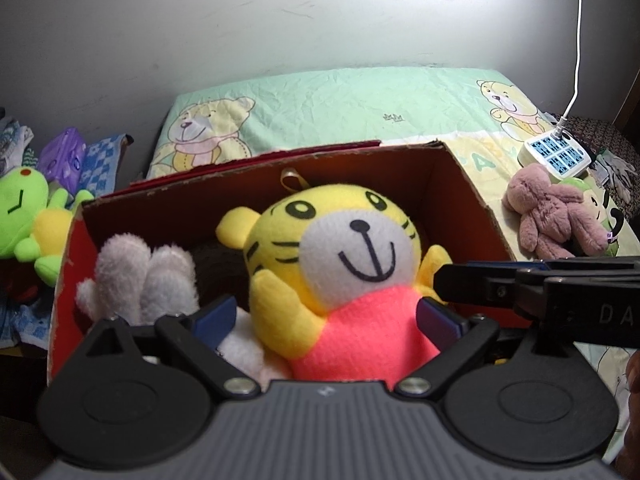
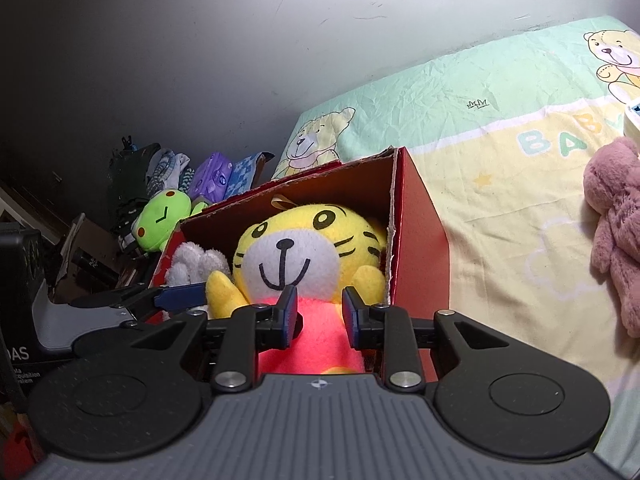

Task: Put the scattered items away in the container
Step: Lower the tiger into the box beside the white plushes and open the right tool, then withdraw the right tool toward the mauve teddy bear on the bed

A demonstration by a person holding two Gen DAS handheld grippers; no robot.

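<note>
Left wrist view: the left gripper (image 1: 326, 318) stands with its jaws spread wide on either side of the yellow tiger plush (image 1: 340, 280), its blue pads (image 1: 434, 316) clear of the pink body. The plush sits upright inside the red cardboard box (image 1: 472, 196), beside a white plush (image 1: 144, 280). A pink bunny plush (image 1: 552, 216) lies on the bedsheet (image 1: 340, 108) to the right (near a power strip (image 1: 556, 154)); a green plush (image 1: 24, 216) lies left of the box.

Right wrist view: the right gripper (image 2: 319, 312) is clenched on the tiger's pink body, fingers (image 2: 289, 312) pressing into the fabric.
</note>
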